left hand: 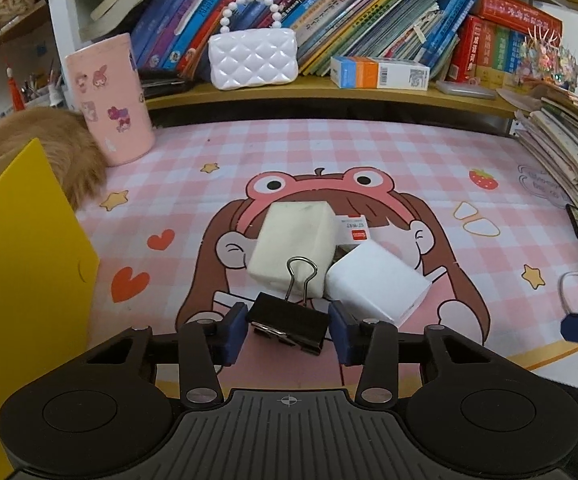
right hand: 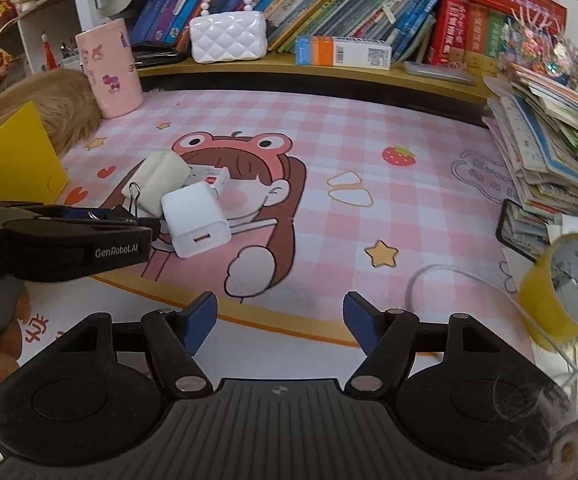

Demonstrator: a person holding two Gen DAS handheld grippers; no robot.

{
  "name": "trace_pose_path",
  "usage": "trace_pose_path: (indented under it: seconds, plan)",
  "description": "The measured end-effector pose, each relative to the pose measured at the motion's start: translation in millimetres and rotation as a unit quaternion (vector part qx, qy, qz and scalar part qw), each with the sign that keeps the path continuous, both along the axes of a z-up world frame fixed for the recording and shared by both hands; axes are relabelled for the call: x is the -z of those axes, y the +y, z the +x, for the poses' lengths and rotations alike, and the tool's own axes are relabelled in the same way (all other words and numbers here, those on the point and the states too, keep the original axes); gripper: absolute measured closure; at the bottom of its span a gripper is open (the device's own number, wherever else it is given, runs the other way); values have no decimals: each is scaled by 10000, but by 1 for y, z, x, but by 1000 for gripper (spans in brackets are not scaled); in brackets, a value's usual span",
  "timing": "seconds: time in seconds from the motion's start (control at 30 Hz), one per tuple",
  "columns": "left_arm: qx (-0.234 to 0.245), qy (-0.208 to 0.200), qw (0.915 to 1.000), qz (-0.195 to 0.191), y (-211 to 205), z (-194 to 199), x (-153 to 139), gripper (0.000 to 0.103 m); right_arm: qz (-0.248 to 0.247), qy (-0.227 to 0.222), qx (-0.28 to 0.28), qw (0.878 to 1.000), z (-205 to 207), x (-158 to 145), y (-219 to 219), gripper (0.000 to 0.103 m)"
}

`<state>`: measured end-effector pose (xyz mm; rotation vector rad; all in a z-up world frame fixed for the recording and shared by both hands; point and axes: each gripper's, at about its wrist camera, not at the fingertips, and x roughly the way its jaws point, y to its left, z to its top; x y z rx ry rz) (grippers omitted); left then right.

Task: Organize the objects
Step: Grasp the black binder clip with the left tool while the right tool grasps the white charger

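My left gripper has its blue pads against both sides of a black binder clip, whose wire handles point forward. Just beyond the clip lie a cream block, a white charger and a small white box under them, all on the pink cartoon desk mat. The right wrist view shows the same pile: clip handle, cream block, charger, with the left gripper coming in from the left. My right gripper is open and empty over the mat's front edge.
A yellow box stands at the left, beside a furry animal and a pink cup. A shelf holds books, a white purse and a carton. A book stack, yellow tape roll and white cable lie at the right.
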<state>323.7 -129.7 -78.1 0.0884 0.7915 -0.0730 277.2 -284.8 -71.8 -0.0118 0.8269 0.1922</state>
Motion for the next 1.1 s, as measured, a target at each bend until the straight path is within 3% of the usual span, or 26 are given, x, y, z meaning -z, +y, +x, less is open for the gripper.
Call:
trace_pose_path:
  seconds: [0.4,0.6,0.8,1.1]
  plan:
    - [-543,-221,9975,-390,33,-33,-47,61,311,-208,-713,9968,36,7,30,35]
    - [-575,-202,9970,-479,37,-40,-51,61,57,-352,-1162,9926,59,15,52,36]
    - [-543,-187,9973,-451,37,-48,-52,61,19,-302,-1299,9911,71,25,59,58]
    - [-464,-253,9972,-532,37,-64,-58,61,266,-259,-950,9948,49,11,40,62]
